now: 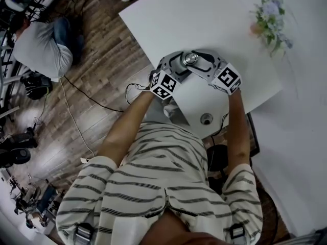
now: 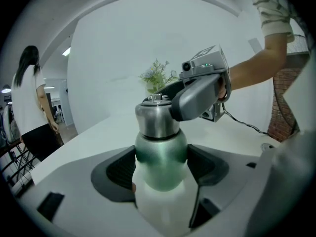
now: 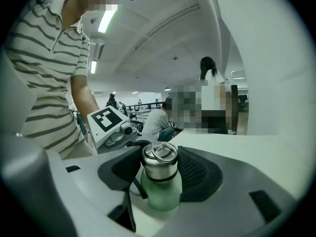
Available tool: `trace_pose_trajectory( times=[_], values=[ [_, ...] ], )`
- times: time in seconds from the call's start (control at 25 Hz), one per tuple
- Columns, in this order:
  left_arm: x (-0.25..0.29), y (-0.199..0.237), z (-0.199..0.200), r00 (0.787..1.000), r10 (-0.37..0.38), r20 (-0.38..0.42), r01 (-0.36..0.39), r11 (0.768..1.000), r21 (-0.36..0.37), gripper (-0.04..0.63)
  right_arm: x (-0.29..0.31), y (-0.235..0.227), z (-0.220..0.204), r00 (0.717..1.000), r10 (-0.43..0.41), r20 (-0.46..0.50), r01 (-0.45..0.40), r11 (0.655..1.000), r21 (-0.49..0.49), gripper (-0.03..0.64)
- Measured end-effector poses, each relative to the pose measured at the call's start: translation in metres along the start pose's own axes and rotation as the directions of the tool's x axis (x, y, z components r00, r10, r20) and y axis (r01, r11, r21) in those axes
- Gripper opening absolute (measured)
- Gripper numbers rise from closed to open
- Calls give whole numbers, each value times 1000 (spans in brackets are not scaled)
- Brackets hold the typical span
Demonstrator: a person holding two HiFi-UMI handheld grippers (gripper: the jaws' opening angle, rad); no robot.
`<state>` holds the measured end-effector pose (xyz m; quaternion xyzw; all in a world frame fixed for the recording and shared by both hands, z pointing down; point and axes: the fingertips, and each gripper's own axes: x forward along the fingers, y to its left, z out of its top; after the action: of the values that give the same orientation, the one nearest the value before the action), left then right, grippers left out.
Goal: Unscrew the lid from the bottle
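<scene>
Head view: left tongs [image 1: 177,65] and right tongs [image 1: 203,61] meet from left and right above the near part of the white worktop [image 1: 204,14], with the shiny lid [image 1: 190,58] between them; a flower sprig [image 1: 270,19] is at the far right.
Left gripper view: the left tongs are clamped on the green bottle [image 2: 160,157] — both dark pads press its body; the right tongs reach in from the right onto the silver lid.
Right gripper view: the right tongs are closed on the lid — a pad against each side; the bottle is upright, its green body below the pads; the left tongs show just left, behind it.
</scene>
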<state>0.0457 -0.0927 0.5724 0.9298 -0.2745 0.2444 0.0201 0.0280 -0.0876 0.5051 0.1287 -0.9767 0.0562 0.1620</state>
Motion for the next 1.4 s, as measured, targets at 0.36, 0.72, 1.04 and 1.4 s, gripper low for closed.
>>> trace_pose_trajectory(
  times=[0.36, 0.72, 1.04, 1.4],
  values=[
    [-1, 0, 0, 1000, -2, 1, 2, 1000, 2, 325, 1, 0, 2, 1000, -4, -12, 4, 1000, 7, 245],
    [1, 0, -1, 1000, 4, 2, -4, 1000, -1, 325, -10, -10, 12, 899, -437, 34, 429, 894, 127, 345],
    [0, 1, -1, 1000, 6, 6, -6, 1000, 0, 325, -8, -8, 1, 726, -688, -13, 668, 700, 253, 334],
    [0, 0, -2, 1000, 7, 5, -7, 1000, 1, 325, -3, -7, -9, 634, -769, -85, 757, 594, 272, 283]
  ],
)
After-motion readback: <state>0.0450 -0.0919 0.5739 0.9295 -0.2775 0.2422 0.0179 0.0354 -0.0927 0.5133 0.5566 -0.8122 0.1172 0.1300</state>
